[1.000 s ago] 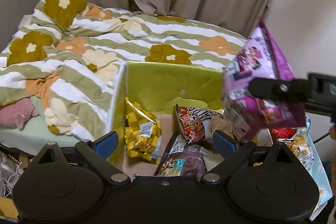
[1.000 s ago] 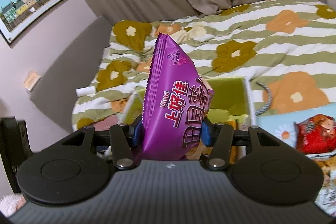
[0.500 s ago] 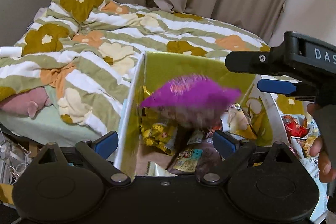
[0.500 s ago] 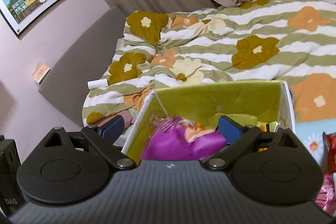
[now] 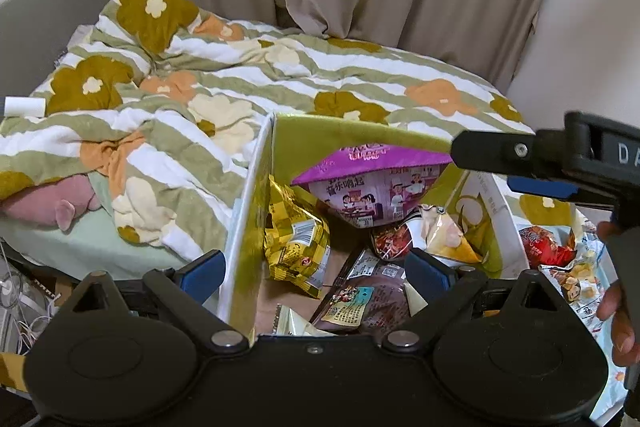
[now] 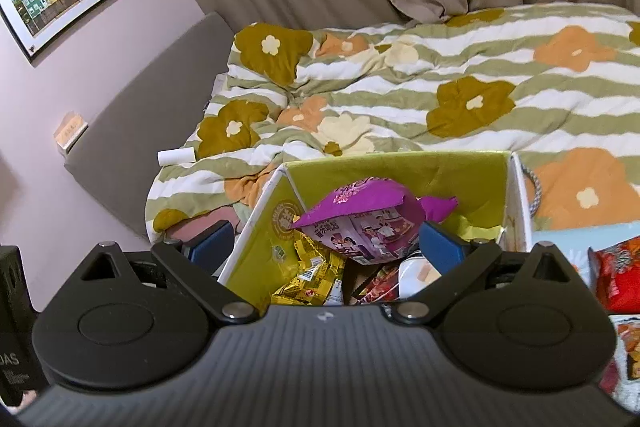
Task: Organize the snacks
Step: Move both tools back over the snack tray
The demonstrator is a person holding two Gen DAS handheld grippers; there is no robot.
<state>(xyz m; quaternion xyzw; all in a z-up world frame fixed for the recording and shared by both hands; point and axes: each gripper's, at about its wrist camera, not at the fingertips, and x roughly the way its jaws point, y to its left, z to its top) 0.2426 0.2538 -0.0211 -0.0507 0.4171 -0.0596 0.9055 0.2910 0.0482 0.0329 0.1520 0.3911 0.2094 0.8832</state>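
A cardboard box [image 5: 280,147] with green inner walls is seen at the centre of both views, and a purple snack bag [image 5: 372,183] is lodged inside it, tilted on top of a yellow packet [image 5: 296,243], a red packet [image 5: 390,241] and a brown packet [image 5: 360,303]. The right gripper [image 6: 326,243] is held wide open above the box with nothing gripped, and the left gripper [image 5: 316,269] is likewise spread open and empty. More snack packets [image 5: 548,247] are left outside the box at the right edge of the frame.

A: Where does the left wrist view look from?
B: Close above the yellow-green box [image 5: 352,143], at its near left corner, angled down toward the bed beyond.
A: And the right wrist view?
B: Also near, slightly further right, facing the same box [image 6: 400,171]. Both share its inside and the floral quilt [image 5: 224,87] behind it.
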